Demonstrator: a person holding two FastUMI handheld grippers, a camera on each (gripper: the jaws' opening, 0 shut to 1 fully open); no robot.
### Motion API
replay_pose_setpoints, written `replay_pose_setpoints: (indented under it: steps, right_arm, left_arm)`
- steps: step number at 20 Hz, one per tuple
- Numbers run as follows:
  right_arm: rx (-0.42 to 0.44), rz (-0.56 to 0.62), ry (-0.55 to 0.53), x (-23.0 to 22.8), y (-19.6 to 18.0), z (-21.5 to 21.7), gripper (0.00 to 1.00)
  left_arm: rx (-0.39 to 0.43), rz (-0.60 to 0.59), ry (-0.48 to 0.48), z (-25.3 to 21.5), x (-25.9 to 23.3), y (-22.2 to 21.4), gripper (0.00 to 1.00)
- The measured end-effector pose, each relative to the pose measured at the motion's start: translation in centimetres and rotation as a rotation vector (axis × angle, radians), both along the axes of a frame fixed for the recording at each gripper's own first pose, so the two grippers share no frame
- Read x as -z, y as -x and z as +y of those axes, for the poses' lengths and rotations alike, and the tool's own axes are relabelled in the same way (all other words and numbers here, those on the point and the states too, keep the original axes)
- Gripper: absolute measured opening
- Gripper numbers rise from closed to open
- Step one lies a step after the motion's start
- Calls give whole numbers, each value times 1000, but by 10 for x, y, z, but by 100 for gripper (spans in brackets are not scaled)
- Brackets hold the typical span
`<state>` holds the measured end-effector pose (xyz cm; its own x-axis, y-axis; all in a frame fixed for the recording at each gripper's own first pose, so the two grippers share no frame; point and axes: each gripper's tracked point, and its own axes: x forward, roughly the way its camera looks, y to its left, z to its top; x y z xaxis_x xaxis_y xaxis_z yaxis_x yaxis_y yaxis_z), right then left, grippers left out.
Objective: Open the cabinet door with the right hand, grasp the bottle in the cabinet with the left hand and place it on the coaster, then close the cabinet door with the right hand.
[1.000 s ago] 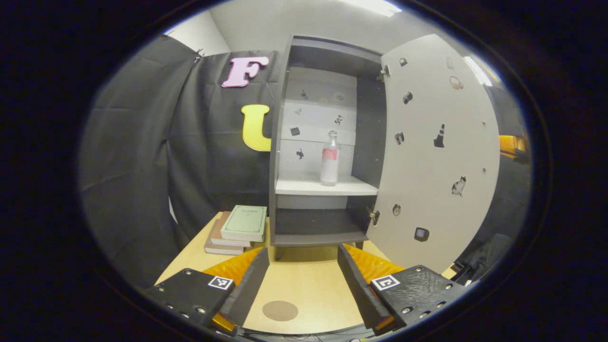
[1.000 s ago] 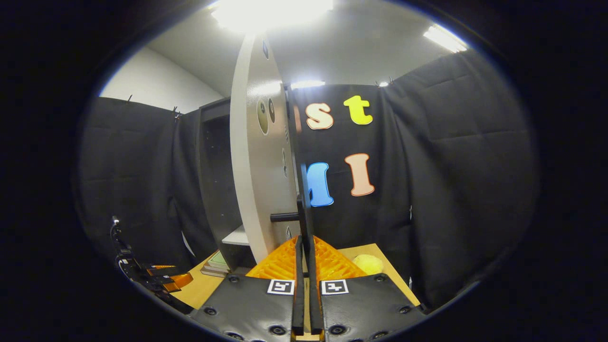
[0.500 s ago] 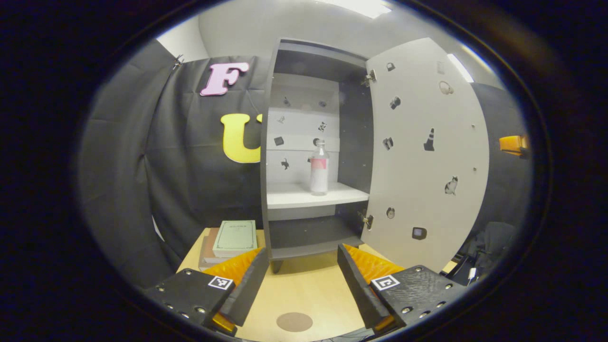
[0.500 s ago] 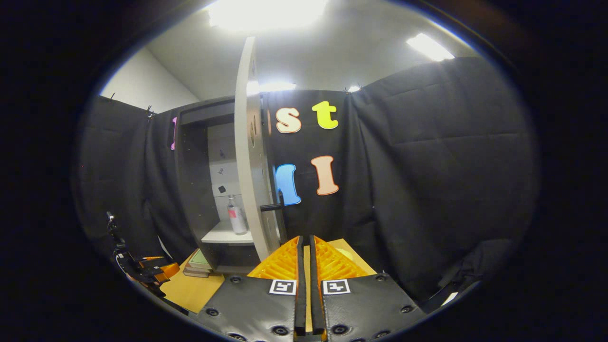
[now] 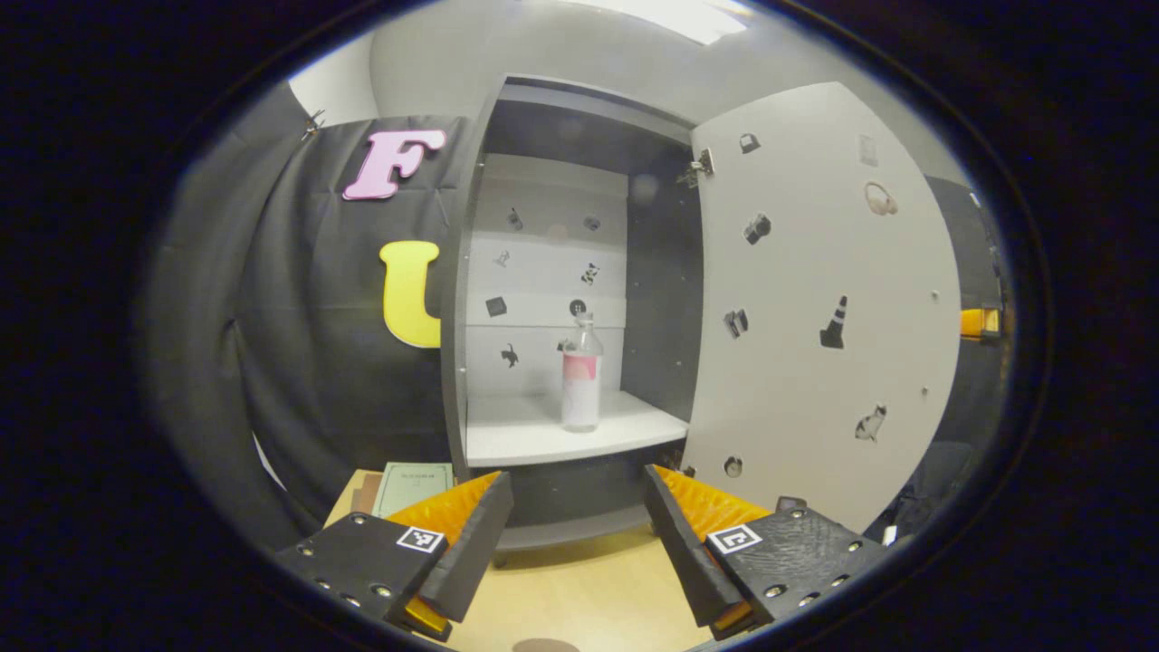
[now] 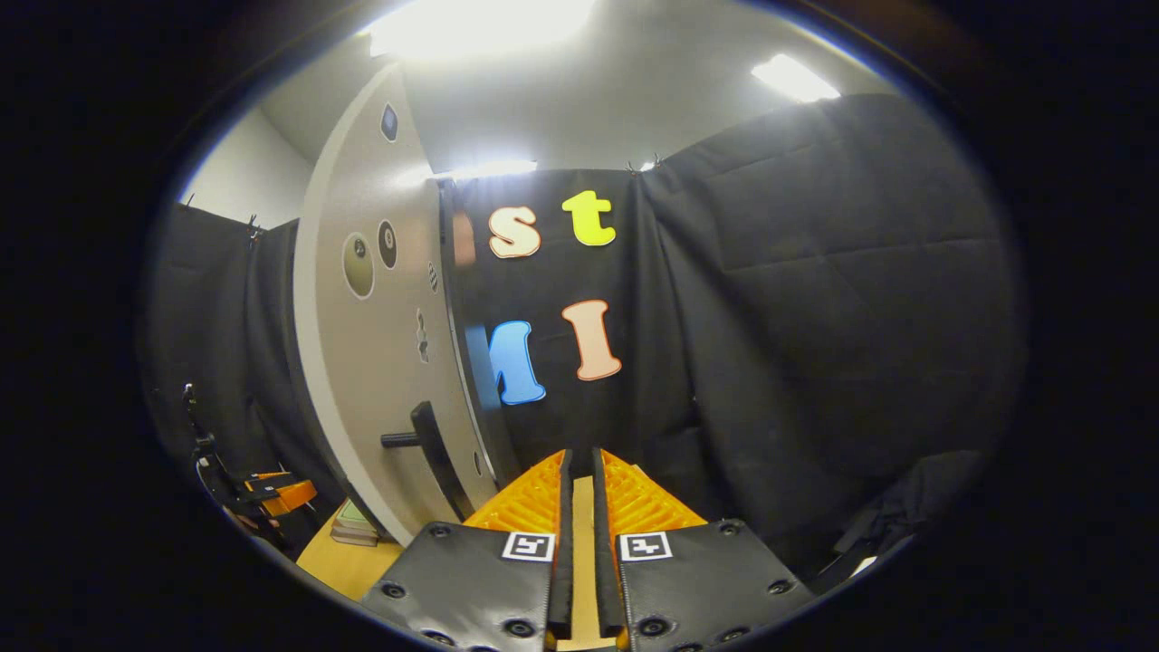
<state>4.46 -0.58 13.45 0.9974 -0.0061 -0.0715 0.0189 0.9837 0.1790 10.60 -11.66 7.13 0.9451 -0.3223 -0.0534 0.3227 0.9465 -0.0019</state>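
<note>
Black cloth walls close in the booth, with a pale wooden counter (image 5: pixel 579 589) at the bottom of the left gripper view. Left tongs (image 5: pixel 577 530) hang low over that counter with their fingers set wide apart, aimed at the cabinet (image 5: pixel 471 299) ahead; that spread looks chosen so the bottle (image 5: pixel 580 373) can pass between them on a straight approach. It stands upright on the white shelf (image 5: pixel 543 435), toward the right side of the open compartment, well apart from the tongs. The coaster (image 5: pixel 543 645) shows as a dark sliver at the bottom edge, on the counter below the tongs. A stack of books (image 5: pixel 412 484) lies beside the cabinet's left foot.

Right tongs (image 6: pixel 578 543) are drawn nearly together with a narrow slit between the fingers and nothing held. They sit clear of the cabinet door (image 6: pixel 380 362), whose dark handle (image 6: pixel 430 444) juts out to their left, untouched. The door stands swung wide, which I judge leaves the reach into the shelf unobstructed and the handle within range for closing later.
</note>
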Motion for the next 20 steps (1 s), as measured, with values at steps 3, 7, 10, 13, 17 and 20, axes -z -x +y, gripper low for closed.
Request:
replay_pose_setpoints:
  steps: [3,7,10,13,17,20]
  right_arm:
    - [-10,7,-20,8,-28,-13,20]
    - [-44,17,-40,18,-64,-19,34]
    - [-69,42,-47,30,-82,-20,48]
    - [-86,62,-62,38,-95,-21,65]
    - [-85,92,-80,51,-109,-25,69]
    - [-63,115,-64,61,-117,-31,88]
  left_arm:
    - [-21,-34,13,-12,-27,-35,87]
    - [-47,-53,34,-17,-54,-78,87]
    - [-68,-75,25,-19,-69,-109,87]
    - [-50,-78,33,-32,-68,-139,87]
    - [-38,-68,44,-47,-62,-179,87]
    - [-28,-65,63,-56,-58,-205,87]
